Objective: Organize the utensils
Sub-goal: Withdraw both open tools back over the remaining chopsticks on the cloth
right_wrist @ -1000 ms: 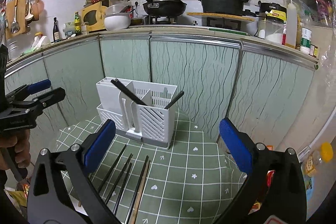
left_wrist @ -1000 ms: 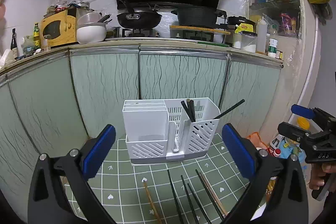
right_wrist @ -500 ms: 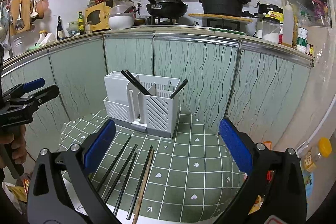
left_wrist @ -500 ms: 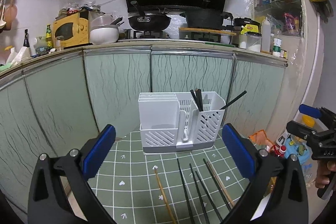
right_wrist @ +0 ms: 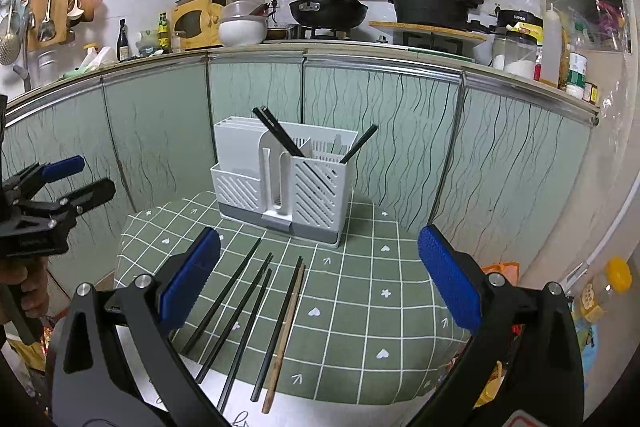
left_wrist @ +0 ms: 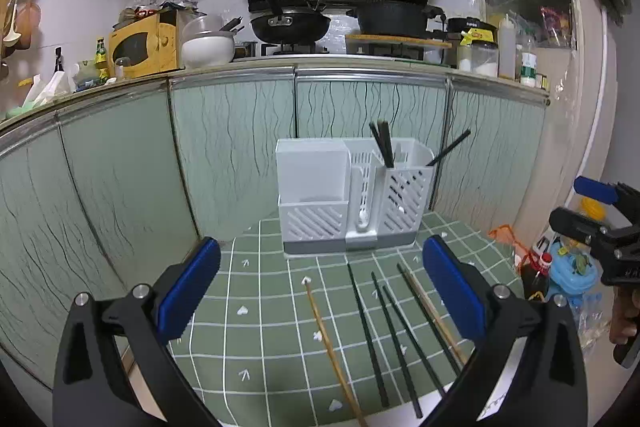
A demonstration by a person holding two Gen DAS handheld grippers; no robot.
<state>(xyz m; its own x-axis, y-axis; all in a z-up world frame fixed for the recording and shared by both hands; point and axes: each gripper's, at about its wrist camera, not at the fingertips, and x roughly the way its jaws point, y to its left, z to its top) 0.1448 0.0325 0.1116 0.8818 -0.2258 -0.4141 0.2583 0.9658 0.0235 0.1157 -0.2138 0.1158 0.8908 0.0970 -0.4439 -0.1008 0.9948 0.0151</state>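
A white utensil caddy stands at the far side of a small green checked table. Three black chopsticks lean in its right compartments. Several loose chopsticks lie on the cloth: black ones and wooden ones. My left gripper is open and empty, held back from the table's near edge. My right gripper is likewise open and empty, hovering above the loose chopsticks. Each gripper shows at the edge of the other's view.
Green cabinet doors close in behind and left of the table. The counter above holds a yellow microwave, white bowl, wok and jars. Bottles and bags crowd the floor to the right.
Both grippers have pulled back and risen from the caddy, which looks smaller and farther. More of the loose chopsticks and the table's near edge shows. Both stay open.
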